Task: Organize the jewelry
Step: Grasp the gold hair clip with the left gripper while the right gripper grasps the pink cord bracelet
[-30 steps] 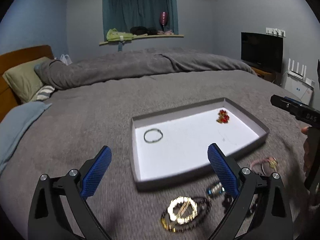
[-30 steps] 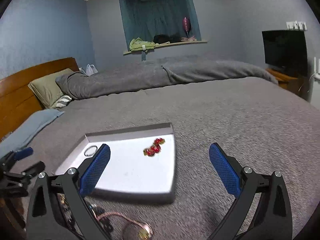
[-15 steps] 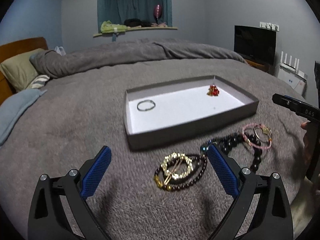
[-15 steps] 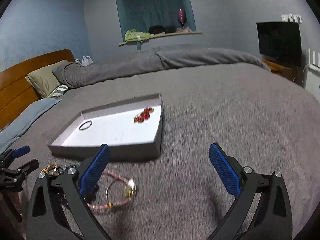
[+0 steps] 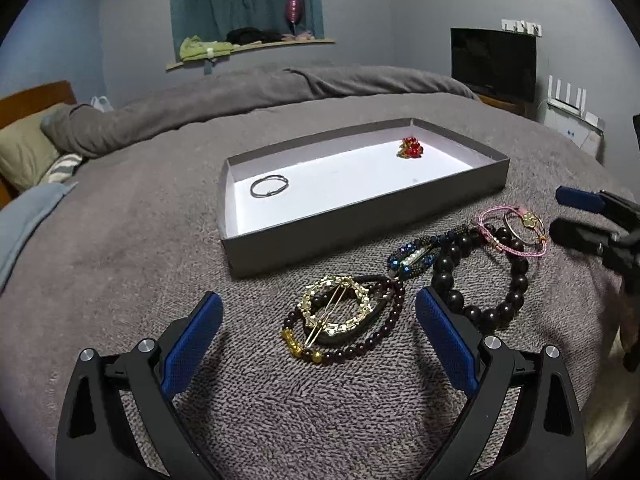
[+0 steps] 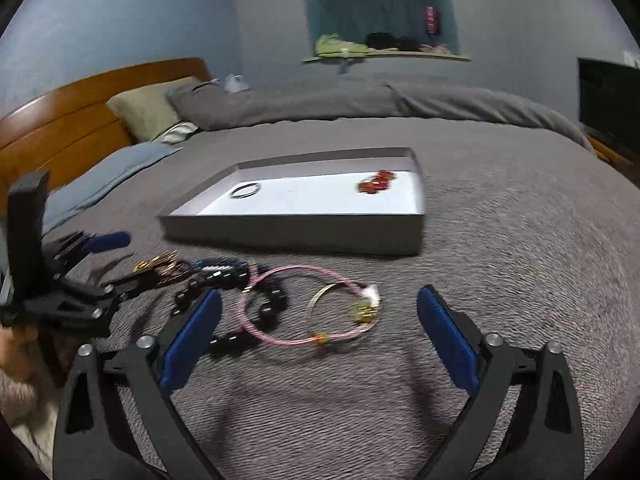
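Observation:
A shallow grey box [image 5: 360, 236] with a white floor lies on the bed; it holds a thin dark ring [image 5: 269, 186] and a red bead cluster [image 5: 411, 148]. In front of it lie a gold round hair clip [image 5: 335, 309] on a dark red bead bracelet [image 5: 384, 332], a blue beaded piece [image 5: 416, 258], a black bead bracelet [image 5: 488, 280] and a pink cord bracelet [image 5: 510, 232]. My left gripper [image 5: 318, 320] is open and empty, just short of the gold clip. My right gripper [image 6: 318, 316] is open and empty over the pink bracelet [image 6: 304, 312].
The grey blanket [image 5: 120, 280] covers the whole bed. Pillows [image 5: 28, 152] and a wooden headboard [image 6: 60, 128] are at the left. A black TV [image 5: 494, 62] stands at the right. The box also shows in the right wrist view [image 6: 304, 236].
Both grippers have drawn back from the box and lowered toward the loose jewelry in front of it. Both stay open and empty.

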Available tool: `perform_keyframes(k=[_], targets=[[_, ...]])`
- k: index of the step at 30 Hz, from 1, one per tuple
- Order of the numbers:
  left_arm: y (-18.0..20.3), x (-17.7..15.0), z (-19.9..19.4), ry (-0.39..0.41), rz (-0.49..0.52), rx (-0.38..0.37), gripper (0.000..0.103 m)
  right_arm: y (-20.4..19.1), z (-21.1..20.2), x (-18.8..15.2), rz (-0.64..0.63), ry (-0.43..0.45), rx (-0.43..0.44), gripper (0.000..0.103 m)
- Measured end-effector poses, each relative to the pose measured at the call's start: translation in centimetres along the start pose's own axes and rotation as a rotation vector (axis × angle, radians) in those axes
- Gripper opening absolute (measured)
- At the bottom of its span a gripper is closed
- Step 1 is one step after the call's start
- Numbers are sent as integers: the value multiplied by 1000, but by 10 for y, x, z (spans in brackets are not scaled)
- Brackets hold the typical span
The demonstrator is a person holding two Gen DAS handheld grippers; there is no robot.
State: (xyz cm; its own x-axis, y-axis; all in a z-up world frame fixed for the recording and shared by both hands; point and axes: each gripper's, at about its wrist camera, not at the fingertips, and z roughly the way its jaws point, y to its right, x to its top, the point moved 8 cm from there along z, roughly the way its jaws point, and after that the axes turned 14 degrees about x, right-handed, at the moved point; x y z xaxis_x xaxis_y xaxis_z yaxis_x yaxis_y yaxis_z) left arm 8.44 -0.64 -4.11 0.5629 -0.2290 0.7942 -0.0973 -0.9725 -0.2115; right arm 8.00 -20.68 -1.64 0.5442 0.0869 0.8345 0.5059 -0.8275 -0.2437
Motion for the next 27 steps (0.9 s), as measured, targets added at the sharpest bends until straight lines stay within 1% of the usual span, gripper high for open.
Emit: perform_keyframes(k=[2,3,5,6,8,10,13,16,19,23,24,26,27], targets=[[-3,0,1,-7,-13,-4,96,-8,4,-4,-34,-27,0,75],[-4,0,2,-10,-19,-4,96,-10,7,-6,-43,-42,3,71],[-5,0,3,-17,-30,-10,96,-15,12,-12,-56,-70,13,58],[-6,0,4,-20,-37,-14,96,-18,14,-15,-65,-83,15,55],[-6,1,4,-23,-43,-17,96,-21,16,-17,-79,-94,20,42],[-6,0,4,-23,-42,-16,96,-24,18,-18,-89,-102,26,36],[-6,0,4,-23,-41,-16,96,-28,20,-20,-96,-116,44,33],[-5,0,4,-26,-40,-20,96,-33,22,-22,-108,-129,58,26],[-6,1,4,-26,-56,-42,95,-36,25,-25,-120,-149,60,13],[-8,3,4,-23,-68,-47,92,-38,22,-23,-115,-140,69,5],[-8,5,5,-24,-73,-57,90,-37,22,-22,-110,-136,70,5],[-7,7,7,-33,-77,-70,82,-35,20,-20,-93,-130,77,5],[-6,7,10,-44,-75,-77,76,-34,20,-19,-81,-129,84,5]])
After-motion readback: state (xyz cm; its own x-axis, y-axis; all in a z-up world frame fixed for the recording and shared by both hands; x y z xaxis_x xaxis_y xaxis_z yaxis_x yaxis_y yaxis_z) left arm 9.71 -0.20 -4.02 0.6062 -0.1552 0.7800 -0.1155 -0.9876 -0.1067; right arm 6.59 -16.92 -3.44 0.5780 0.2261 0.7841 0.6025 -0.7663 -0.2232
